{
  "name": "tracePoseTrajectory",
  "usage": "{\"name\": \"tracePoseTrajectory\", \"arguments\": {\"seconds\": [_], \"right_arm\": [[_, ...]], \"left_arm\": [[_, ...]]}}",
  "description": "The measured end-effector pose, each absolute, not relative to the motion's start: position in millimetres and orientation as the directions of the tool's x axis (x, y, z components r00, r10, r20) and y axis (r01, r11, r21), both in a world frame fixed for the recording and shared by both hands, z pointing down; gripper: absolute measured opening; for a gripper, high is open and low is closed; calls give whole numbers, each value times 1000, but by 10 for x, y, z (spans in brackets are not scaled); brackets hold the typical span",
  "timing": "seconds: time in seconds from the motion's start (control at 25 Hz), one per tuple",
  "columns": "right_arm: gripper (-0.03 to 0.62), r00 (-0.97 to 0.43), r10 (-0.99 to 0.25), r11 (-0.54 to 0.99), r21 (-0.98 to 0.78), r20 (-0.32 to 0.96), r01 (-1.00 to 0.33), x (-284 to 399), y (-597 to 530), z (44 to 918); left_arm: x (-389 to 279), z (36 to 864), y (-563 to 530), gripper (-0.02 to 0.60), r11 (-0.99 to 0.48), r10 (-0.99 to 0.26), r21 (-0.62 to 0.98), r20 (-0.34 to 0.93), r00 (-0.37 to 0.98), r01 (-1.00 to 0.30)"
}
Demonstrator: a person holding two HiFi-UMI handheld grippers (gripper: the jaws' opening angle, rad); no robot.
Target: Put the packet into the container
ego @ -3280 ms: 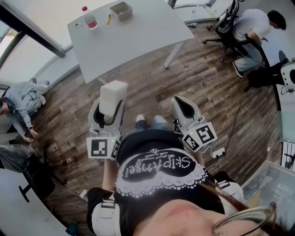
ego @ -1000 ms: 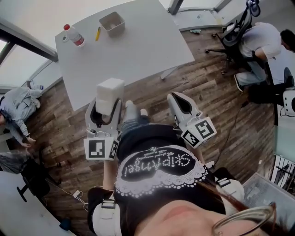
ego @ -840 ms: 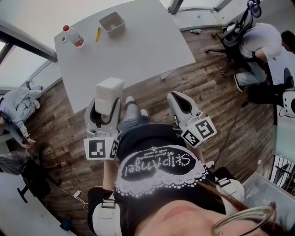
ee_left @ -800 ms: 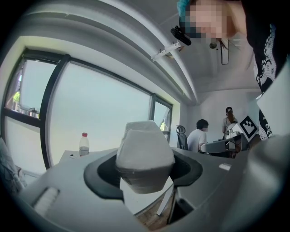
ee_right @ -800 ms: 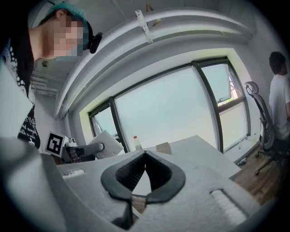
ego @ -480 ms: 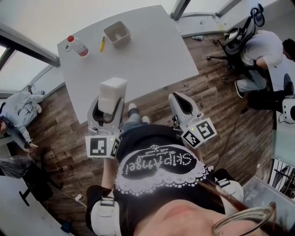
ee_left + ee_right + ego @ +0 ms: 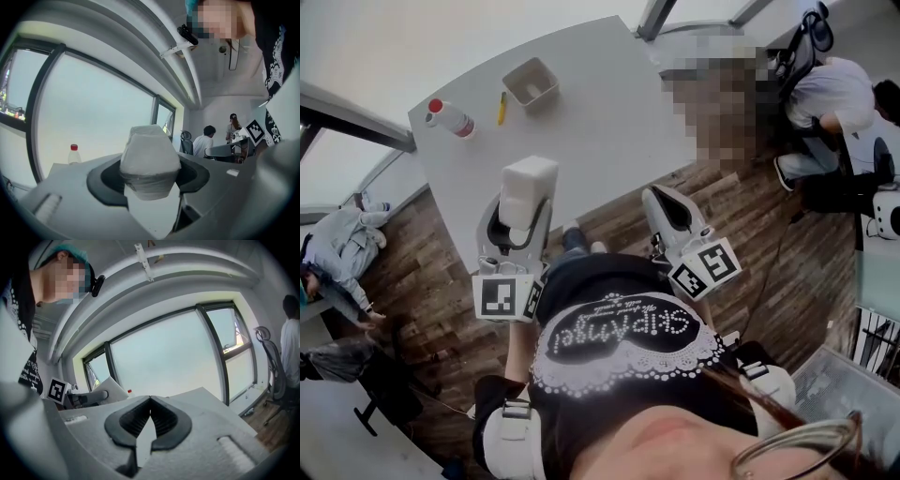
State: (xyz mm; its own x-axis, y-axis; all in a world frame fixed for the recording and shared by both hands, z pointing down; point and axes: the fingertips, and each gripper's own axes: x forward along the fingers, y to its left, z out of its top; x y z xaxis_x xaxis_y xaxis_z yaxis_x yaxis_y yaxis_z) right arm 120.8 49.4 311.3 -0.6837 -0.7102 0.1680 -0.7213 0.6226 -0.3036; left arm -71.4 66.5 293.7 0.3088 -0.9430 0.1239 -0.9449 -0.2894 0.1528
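In the head view my left gripper [image 7: 523,212] is shut on a white packet [image 7: 528,186], which stands up out of the jaws over the near edge of the white table [image 7: 609,122]. The left gripper view shows the packet [image 7: 150,159] wedged between the dark pads of the left gripper [image 7: 150,176]. A small grey open container [image 7: 531,82] sits at the far side of the table, well beyond both grippers. My right gripper [image 7: 659,197] is held beside the left one, shut with nothing in it; in its own view the right gripper [image 7: 150,401] has its ribbed pads meeting at the tips.
A plastic bottle [image 7: 450,117] with a red cap and a yellow pen [image 7: 501,108] lie left of the container. A person [image 7: 827,89] sits on an office chair at the right, another person [image 7: 337,248] is low on the wooden floor at the left.
The table has come closer: both grippers, earlier over the floor, now reach its near edge. The left gripper still holds the packet and the right stays shut.
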Motion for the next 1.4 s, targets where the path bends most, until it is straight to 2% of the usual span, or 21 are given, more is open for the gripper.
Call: {"name": "tracePoseTrajectory", "arguments": {"seconds": [0.72,1.12,1.4], "right_arm": [[-5,-686,-709,613,-340,163,-714,846,293,3268],[-5,-703,-685,617,-360,191,-700,815,51,3356],[-5,-736,-648,655,-349,198,-670,854,-365,3306]], "left_arm": [[-1103,3062,473,281,-282,-942,140,147,301,-949],[-1089,3186,298,281,-253,-940,179,187,285,-951],[-1003,3119,-14,281,-206,-956,193,169,239,-959]]}}
